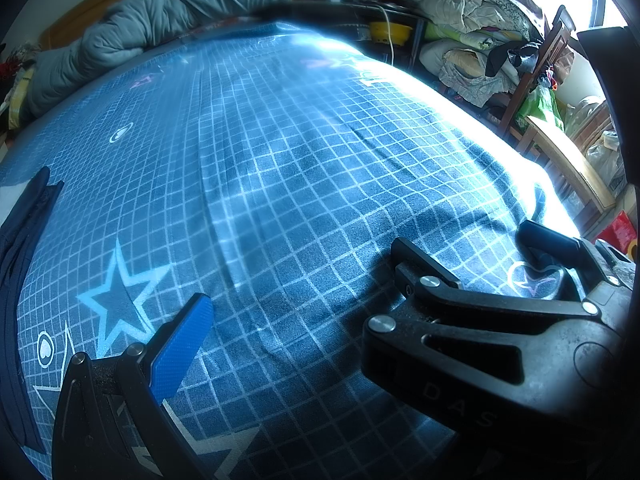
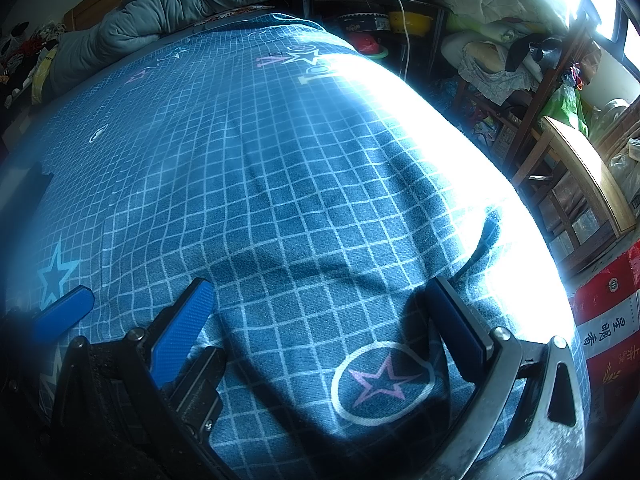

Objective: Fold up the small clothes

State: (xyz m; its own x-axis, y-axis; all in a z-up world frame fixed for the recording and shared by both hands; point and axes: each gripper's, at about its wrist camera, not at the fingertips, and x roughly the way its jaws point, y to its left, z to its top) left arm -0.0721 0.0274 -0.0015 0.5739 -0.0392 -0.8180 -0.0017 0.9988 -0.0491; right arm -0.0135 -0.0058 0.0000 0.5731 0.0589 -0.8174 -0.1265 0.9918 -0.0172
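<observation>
Both my tools released: left tool (image 1: 320,280), right tool (image 2: 320,316) above bed (image 1: 280,152); dark garment (image 1: 20,260) far left, ungrasped, awaiting pickup.

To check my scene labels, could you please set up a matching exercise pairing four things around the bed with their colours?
Things:
1. quilt
2. bowl
3. printed sack
4. plastic bag

Colours:
A. red
B. green
C. grey
D. yellow

Pairs: 1-C; 2-D; 3-A; 4-B
</observation>
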